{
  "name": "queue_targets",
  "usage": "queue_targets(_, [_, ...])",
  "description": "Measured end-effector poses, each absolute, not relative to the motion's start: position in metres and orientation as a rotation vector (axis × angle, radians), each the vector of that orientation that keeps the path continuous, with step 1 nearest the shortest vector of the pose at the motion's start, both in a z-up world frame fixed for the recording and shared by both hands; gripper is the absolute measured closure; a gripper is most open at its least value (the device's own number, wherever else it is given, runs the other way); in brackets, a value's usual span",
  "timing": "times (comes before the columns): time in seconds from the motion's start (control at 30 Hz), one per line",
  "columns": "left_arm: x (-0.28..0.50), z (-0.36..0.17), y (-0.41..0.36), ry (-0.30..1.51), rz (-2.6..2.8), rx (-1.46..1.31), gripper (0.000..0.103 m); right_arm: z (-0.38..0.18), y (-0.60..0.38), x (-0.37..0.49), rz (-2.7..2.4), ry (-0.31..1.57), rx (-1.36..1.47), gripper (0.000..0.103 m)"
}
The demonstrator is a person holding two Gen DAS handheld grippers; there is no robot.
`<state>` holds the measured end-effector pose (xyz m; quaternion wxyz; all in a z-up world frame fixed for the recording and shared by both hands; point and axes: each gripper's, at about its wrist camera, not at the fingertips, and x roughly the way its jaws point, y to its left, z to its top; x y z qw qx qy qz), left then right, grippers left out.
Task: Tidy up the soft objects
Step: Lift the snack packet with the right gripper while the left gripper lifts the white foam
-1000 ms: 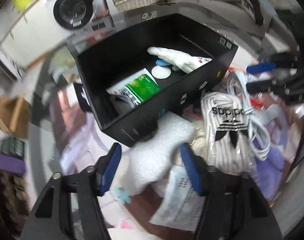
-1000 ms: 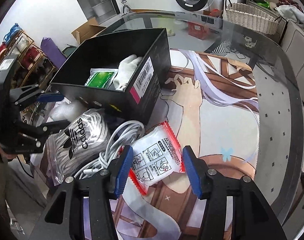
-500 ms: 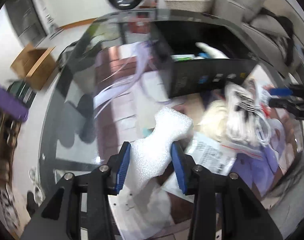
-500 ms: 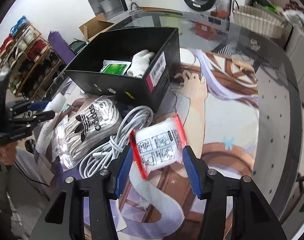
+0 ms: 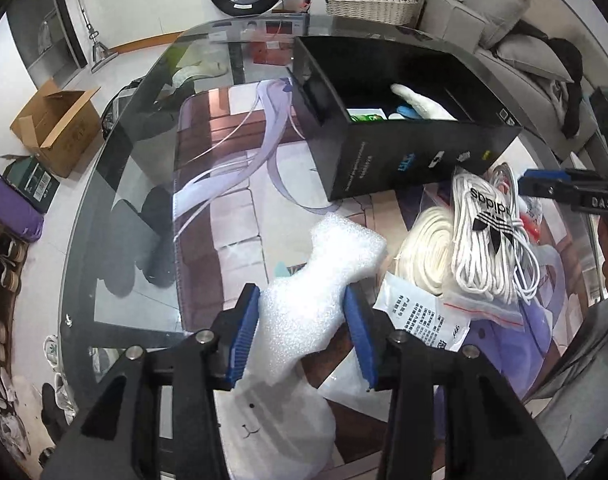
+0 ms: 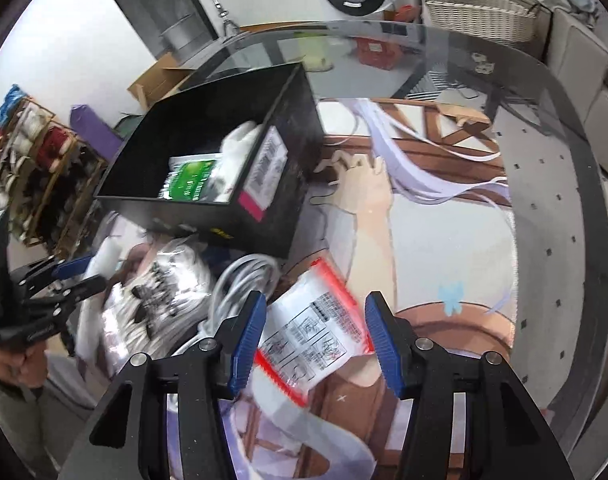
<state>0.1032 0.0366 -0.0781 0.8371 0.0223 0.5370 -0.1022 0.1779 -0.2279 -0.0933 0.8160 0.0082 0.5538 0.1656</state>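
Tabletop (image 5: pixel 104 216): glass, over a printed mat.
Foam (image 5: pixel 324 280): white, bubbly, pinched at its waist, raised before the black box (image 5: pixel 416 160).
Left hand-held gripper (image 5: pixel 304 328): clamped on the foam.
Right hand-held gripper (image 6: pixel 316 340): jaws apart around the red-edged packet (image 6: pixel 312 332); contact unclear.

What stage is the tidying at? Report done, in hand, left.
Done: a white glove and green packet lie in the black box. In hand: left gripper clamps white foam; right gripper straddles a red-edged pouch. Left: the Adidas laces bag and white cable.
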Motion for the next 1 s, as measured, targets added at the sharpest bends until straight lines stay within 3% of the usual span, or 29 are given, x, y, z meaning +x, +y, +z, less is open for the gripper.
queue_targets(0.03, [0.104, -0.078, 0.036, 1.139, -0.216, 0.050, 0.059, -0.096, -0.227, 0.180, 0.346, 1.184, 0.015, 0.040])
queue_targets(0.17, [0.103, -0.076, 0.035, 1.138, -0.219, 0.048, 0.059, -0.098, -0.226, 0.181, 0.353, 1.192, -0.012, 0.038])
queue_targets(0.3, [0.100, -0.071, 0.034, 1.112, -0.222, 0.061, 0.041, -0.090, -0.225, 0.168, 0.325, 1.168, -0.146, 0.035])
queue_targets(0.57, [0.106, -0.082, 0.030, 1.156, -0.223, 0.109, 0.041, -0.104, -0.231, 0.153, 0.418, 1.255, 0.009, 0.033])
queue_targets(0.77, [0.107, -0.083, 0.031, 1.152, -0.196, 0.115, 0.041, -0.104, -0.212, 0.164, 0.409, 1.208, -0.108, 0.039])
queue_targets(1.0, [0.105, -0.083, 0.037, 1.153, -0.199, 0.101, 0.041, -0.104, -0.241, 0.160, 0.327, 1.248, -0.176, 0.039])
